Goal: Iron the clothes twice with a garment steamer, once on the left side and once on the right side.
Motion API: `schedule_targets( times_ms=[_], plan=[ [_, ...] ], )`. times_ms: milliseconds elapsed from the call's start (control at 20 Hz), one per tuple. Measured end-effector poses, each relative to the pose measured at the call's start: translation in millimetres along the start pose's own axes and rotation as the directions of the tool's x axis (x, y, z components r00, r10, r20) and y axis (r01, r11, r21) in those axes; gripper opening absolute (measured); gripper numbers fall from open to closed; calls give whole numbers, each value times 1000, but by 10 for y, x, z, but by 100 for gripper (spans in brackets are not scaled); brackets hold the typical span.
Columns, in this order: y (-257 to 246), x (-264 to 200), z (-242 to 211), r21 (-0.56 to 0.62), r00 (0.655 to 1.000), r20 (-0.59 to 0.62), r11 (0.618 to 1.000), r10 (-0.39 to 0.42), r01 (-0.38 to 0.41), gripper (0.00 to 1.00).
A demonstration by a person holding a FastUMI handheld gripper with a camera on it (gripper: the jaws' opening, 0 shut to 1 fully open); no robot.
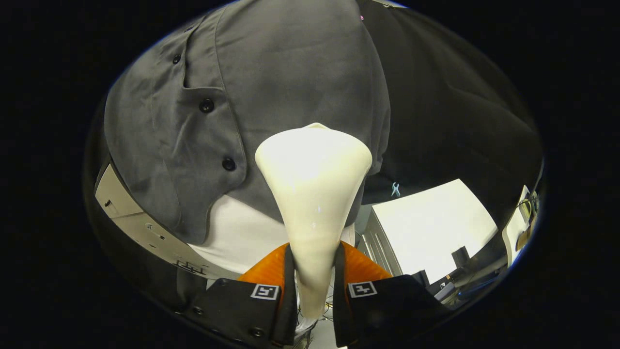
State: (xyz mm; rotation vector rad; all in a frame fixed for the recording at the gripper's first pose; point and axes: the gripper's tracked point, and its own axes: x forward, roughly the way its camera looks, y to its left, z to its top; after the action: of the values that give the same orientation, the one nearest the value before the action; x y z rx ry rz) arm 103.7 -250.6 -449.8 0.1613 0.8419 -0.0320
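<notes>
A cream garment steamer (pixel 314 194) stands up between my fingers, narrow at its handle and flaring to a wide head. My gripper (pixel 314 286) is shut on the steamer's handle, one finger pressing each side. The steamer head rests against or very close to a grey button-up shirt (pixel 271 87) hanging just beyond it. The head sits to the right of the shirt's button placket (pixel 207 105), near the shirt's lower hem. A white underlayer (pixel 242 232) shows below the grey hem.
A white table top (pixel 431 223) lies below and to the right of the shirt, with dark items at its near corner. A pale panel (pixel 131 213) runs lower left. Black cloth (pixel 450 106) hangs behind the shirt on the right.
</notes>
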Motion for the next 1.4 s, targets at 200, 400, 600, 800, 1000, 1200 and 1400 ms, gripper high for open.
schedule_targets(
  times_ms=[200,400,600,800,1000,1200,1400],
  plan=[
    [-23,-81,-72,11,1000,-1,1000,-2,2,38],
    [53,-331,31,11,999,38,1000,6,-7,38],
    [172,-725,345,19,994,107,999,30,-32,38],
    [286,-1240,799,14,978,204,999,45,-49,38],
    [412,-1799,1253,-32,950,308,998,53,-45,38],
    [595,-2369,1680,-57,914,398,997,74,-56,38],
    [682,-2855,1972,-105,862,496,993,106,-61,38]
  ],
)
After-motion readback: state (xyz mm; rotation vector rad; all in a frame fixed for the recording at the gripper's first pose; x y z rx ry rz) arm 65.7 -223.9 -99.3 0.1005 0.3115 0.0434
